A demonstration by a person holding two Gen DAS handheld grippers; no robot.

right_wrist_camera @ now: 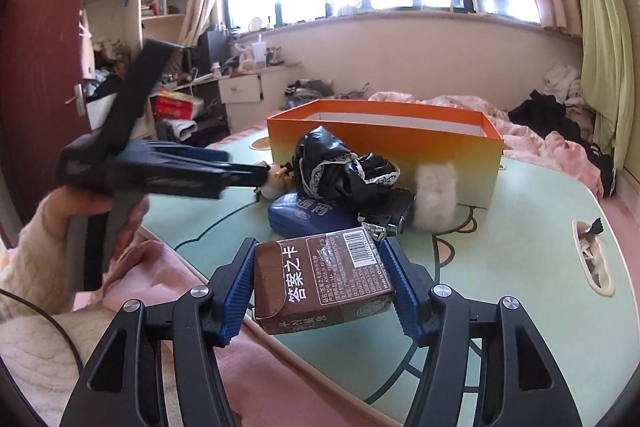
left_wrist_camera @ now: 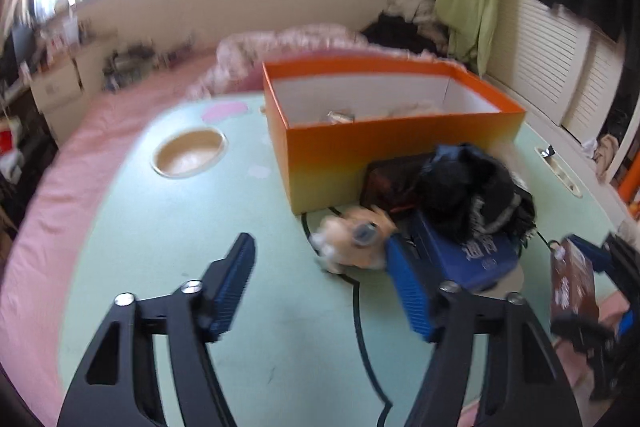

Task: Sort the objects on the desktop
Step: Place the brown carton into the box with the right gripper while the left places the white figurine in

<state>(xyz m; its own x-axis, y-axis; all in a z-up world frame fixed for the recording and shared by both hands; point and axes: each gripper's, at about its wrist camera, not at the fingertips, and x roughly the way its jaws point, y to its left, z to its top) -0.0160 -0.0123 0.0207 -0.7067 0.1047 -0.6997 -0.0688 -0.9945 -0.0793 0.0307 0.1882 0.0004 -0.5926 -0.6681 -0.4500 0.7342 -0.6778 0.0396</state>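
Between the two blue pads of the right gripper (right_wrist_camera: 320, 287) sits a brown card box (right_wrist_camera: 320, 283). Both pads press on its sides, so the gripper is grasping it, and the box hangs tilted above the near edge of the green table (right_wrist_camera: 500, 267).

Just past the brown box lies a blue case (right_wrist_camera: 304, 217). On top of the case is a crumpled black bag with lace trim (right_wrist_camera: 340, 167). To the right of that is a white fluffy thing (right_wrist_camera: 436, 197), right against the orange box (right_wrist_camera: 384, 143), which stands open farther back.

Off to the left, a hand (right_wrist_camera: 100, 223) in a cream sleeve holds the left gripper (left_wrist_camera: 320, 291). Its jaws stand apart with nothing between them, only bare table. The view from it is blurry. Just ahead of its right finger lies a small plush toy (left_wrist_camera: 352, 243), beside the blue case (left_wrist_camera: 476, 251). Farther ahead on the left is a round cup hole (left_wrist_camera: 188, 153) in the table.
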